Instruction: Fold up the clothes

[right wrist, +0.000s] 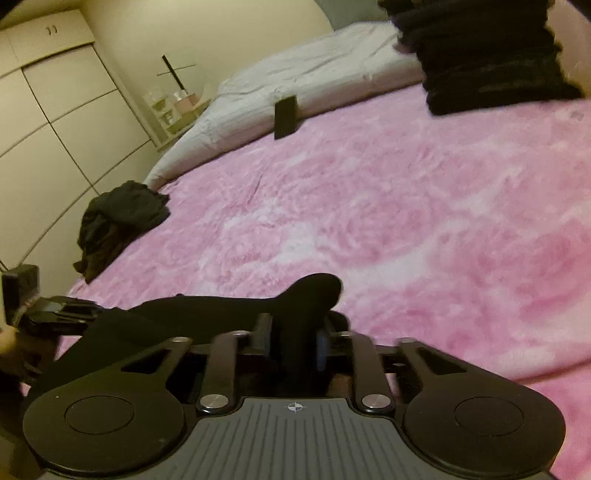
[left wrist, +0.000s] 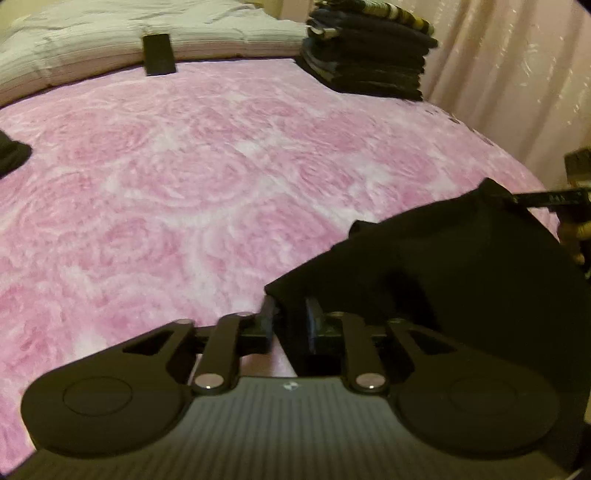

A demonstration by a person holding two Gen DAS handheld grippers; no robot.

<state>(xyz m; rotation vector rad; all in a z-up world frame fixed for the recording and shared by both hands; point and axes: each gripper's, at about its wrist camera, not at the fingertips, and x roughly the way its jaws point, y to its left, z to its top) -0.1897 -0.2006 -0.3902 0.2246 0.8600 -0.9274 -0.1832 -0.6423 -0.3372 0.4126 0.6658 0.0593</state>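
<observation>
A black garment (left wrist: 461, 258) hangs stretched between both grippers above the pink bed cover (left wrist: 184, 184). My left gripper (left wrist: 291, 317) is shut on one corner of it. My right gripper (right wrist: 293, 332) is shut on another corner, which bunches up above its fingers; the garment (right wrist: 192, 317) runs left from there to the left gripper (right wrist: 55, 310). The right gripper also shows in the left wrist view (left wrist: 546, 199) at the far right edge, pinching the cloth.
A tall stack of folded dark clothes (left wrist: 365, 51) stands at the bed's far right corner by the curtain. A crumpled pile of dark clothes (right wrist: 118, 221) lies at the bed's left edge. A black flat device (left wrist: 159, 53) leans on the white duvet (left wrist: 92, 33). Wardrobe doors (right wrist: 55, 122) stand left.
</observation>
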